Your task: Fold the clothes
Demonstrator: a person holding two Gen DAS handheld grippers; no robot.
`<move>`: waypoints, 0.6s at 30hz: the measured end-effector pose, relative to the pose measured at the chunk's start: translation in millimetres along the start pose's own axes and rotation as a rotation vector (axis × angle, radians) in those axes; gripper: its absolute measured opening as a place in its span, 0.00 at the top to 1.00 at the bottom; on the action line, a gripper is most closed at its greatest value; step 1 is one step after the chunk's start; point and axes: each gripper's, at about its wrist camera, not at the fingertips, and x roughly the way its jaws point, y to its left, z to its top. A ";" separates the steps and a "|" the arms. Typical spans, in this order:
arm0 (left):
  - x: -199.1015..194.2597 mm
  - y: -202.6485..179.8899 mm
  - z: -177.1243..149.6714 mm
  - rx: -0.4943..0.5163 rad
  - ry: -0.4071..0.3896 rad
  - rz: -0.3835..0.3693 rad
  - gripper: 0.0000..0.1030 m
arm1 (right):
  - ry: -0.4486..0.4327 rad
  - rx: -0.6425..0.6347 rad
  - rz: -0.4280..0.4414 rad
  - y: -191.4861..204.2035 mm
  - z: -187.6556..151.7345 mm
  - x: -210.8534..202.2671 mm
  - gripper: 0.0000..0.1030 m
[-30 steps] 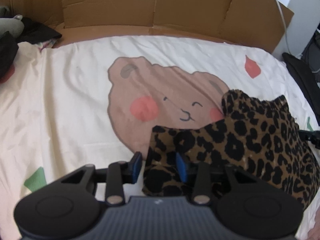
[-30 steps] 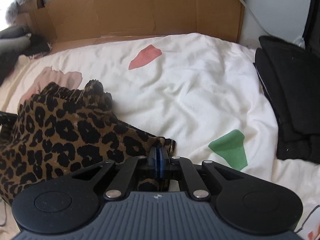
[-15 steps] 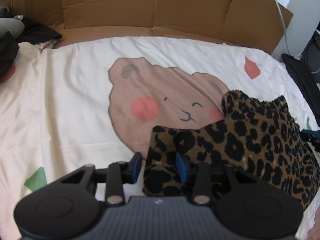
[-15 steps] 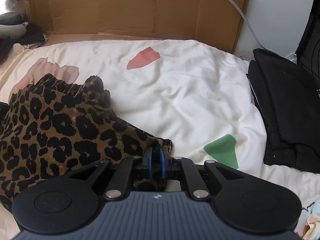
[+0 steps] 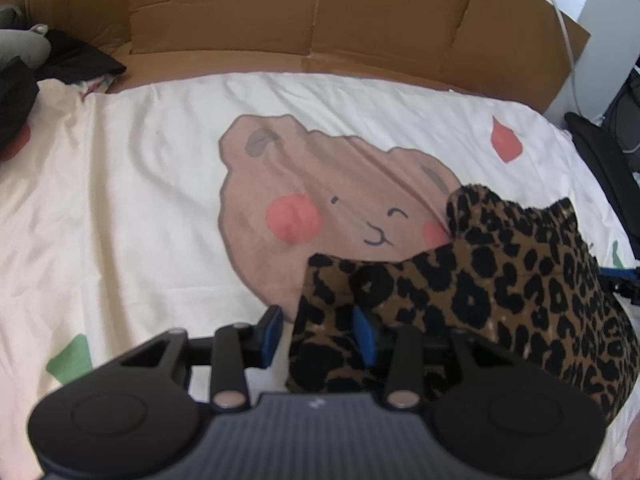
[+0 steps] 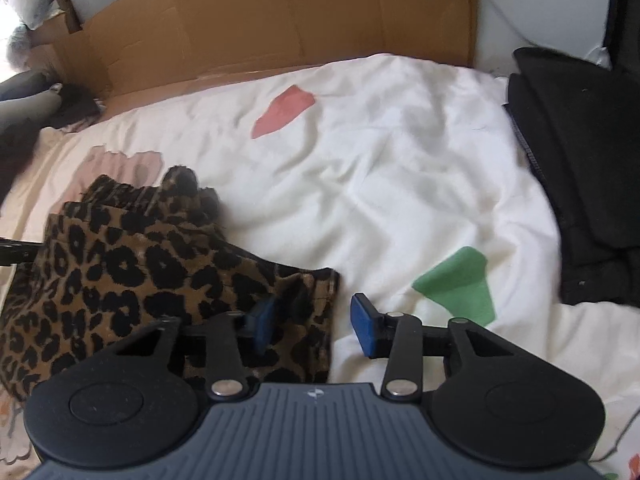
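A leopard-print garment (image 5: 520, 288) lies bunched on the bear-print bed sheet (image 5: 120, 200). My left gripper (image 5: 318, 336) straddles the garment's near left corner. Its jaws are opening a little, and the left pad stands clear of the cloth. In the right wrist view the same garment (image 6: 120, 272) lies at the left, with its right edge between the jaws of my right gripper (image 6: 313, 326). Those jaws stand wide and are closing. One pad (image 6: 262, 322) is over the cloth, while the other is over bare sheet (image 6: 400, 200).
Cardboard (image 5: 320, 20) lines the far side of the bed. A stack of black clothes (image 6: 580, 200) lies at the right edge. Dark and grey clothes (image 5: 16, 92) are heaped at the far left. A white cable (image 5: 568, 40) hangs by the wall.
My right gripper was shut on the garment's right corner; it has opened and let the corner drop flat on the sheet. The left gripper and its corner look unchanged.
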 end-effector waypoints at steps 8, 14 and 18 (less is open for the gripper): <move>9.9 -3.7 9.1 0.014 0.037 0.007 0.55 | -0.041 0.011 0.013 3.1 2.2 -19.2 0.95; 3.9 -10.0 15.4 0.023 0.071 0.021 0.94 | -0.115 0.033 0.019 2.6 6.7 -47.6 0.96; -21.5 -0.1 12.4 -0.020 0.017 0.026 0.95 | -0.145 0.047 0.029 3.4 9.3 -63.7 0.96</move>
